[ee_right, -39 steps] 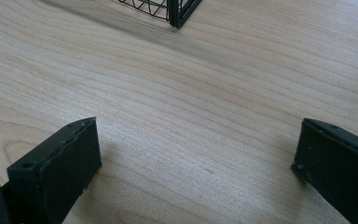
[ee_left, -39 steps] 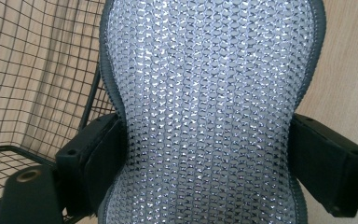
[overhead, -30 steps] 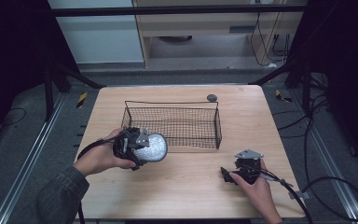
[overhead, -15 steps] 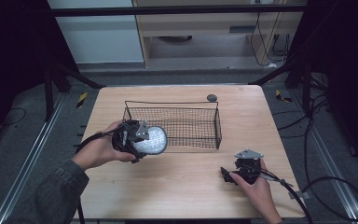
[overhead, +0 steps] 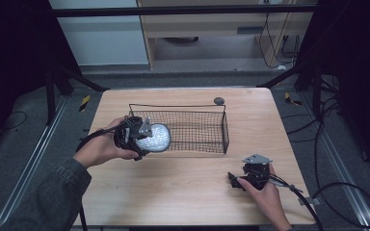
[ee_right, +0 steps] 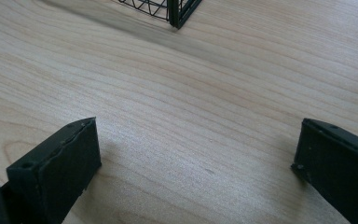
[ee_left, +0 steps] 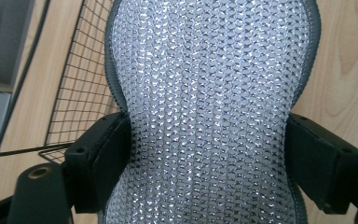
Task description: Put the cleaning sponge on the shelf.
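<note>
A round silvery sparkly mesh pad (overhead: 156, 137) with a grey edge is held off the table at the near left corner of the black wire basket (overhead: 173, 106). My left gripper (overhead: 146, 138) is shut on it. In the left gripper view both black jaws press into the sides of the pad (ee_left: 209, 93), pinching its waist, with the left gripper (ee_left: 209, 158) having just closed further on it. My right gripper (overhead: 232, 180) rests on the table at the near right. In its own view the right gripper (ee_right: 196, 154) is open over bare wood.
The wire basket (ee_left: 81, 79) stands in the middle of the wooden table (overhead: 188, 192), and its corner (ee_right: 177, 9) lies ahead of the right gripper. A small dark round object (overhead: 218, 100) lies behind the basket. The table edge drops to a grey floor.
The left hand has lifted the pad up and away, closer to the basket's near left corner. The right hand has stayed in place.
</note>
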The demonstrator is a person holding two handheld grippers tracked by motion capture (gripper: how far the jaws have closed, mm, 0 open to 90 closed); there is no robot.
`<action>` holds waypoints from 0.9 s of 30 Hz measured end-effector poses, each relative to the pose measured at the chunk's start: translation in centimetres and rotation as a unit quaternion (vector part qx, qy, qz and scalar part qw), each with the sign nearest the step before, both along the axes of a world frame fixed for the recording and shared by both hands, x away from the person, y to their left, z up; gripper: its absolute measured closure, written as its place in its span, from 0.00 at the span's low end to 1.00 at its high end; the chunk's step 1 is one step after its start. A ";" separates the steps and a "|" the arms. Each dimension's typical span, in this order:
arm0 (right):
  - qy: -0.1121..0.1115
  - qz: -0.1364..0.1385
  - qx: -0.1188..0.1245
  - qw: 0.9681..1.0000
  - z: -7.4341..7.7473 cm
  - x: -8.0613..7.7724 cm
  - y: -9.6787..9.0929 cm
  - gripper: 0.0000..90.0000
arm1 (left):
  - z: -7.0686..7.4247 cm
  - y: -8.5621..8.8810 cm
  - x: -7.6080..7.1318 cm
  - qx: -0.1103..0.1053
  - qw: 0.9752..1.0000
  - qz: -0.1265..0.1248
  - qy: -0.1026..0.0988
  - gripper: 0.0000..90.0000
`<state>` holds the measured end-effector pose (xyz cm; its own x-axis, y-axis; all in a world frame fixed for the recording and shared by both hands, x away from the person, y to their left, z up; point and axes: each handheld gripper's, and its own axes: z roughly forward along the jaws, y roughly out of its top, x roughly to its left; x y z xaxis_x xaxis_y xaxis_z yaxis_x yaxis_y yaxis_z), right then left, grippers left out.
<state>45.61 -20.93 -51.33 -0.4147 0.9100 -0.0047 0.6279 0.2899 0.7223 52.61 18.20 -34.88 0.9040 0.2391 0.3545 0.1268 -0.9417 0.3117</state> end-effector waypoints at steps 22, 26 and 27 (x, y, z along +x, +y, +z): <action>0.001 0.000 0.000 1.000 0.0 0.0 0.0 0.01 | 2.1 0.4 3.9 0.018 0.999 0.003 -0.044 0.20; 0.001 0.000 0.000 1.000 0.0 0.0 0.0 0.01 | 2.3 0.2 4.3 0.021 0.999 0.000 -0.049 0.20; 0.001 0.000 0.000 1.000 0.0 0.0 0.0 0.01 | 2.3 0.2 4.4 0.025 0.998 -0.001 -0.050 0.20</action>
